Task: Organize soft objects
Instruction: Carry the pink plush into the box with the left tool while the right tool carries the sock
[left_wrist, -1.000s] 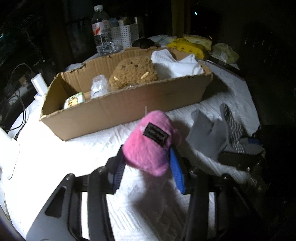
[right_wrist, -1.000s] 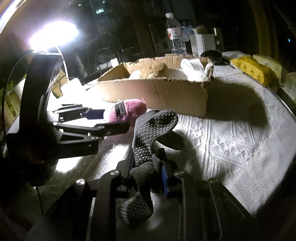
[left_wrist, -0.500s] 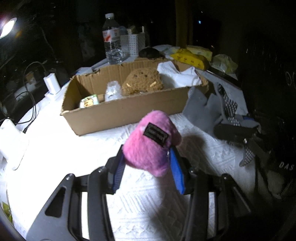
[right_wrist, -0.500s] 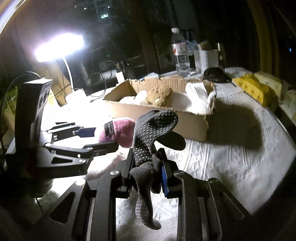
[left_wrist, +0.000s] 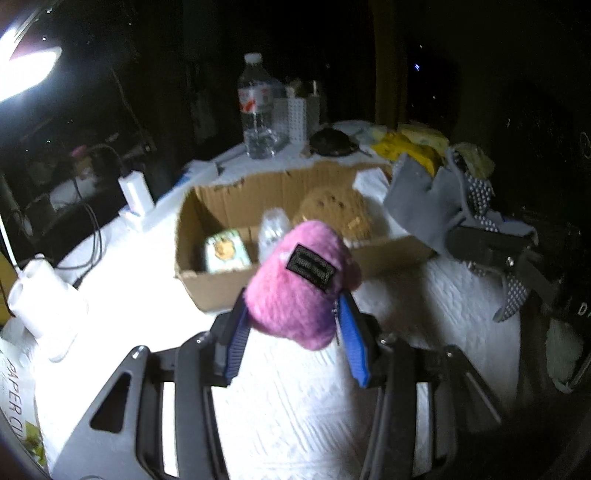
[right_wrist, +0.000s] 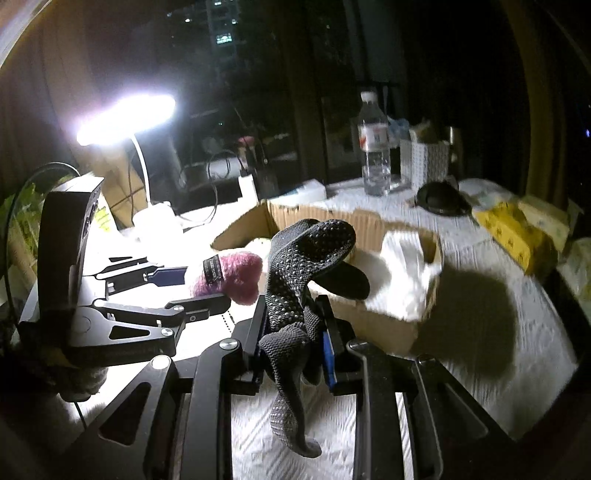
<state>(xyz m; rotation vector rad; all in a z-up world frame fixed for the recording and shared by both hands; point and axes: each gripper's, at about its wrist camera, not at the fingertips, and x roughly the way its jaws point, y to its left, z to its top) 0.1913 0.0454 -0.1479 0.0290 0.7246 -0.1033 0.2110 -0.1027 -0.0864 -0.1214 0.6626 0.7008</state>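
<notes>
A pink plush (left_wrist: 301, 291) is clamped in the left gripper (left_wrist: 295, 332), a grey sock (right_wrist: 295, 295) in the right gripper (right_wrist: 293, 343). Both are held short of the cardboard box (left_wrist: 207, 284) at twelve o'clock, already part-filled; depositing is judged outstanding.

Behind the box we see a water bottle (right_wrist: 374, 146) beside a white perforated holder (right_wrist: 424, 163). A bright desk lamp (right_wrist: 125, 118) shines at the left, and yellow packets (right_wrist: 511, 232) lie at the right on the white cloth (right_wrist: 517, 350).
</notes>
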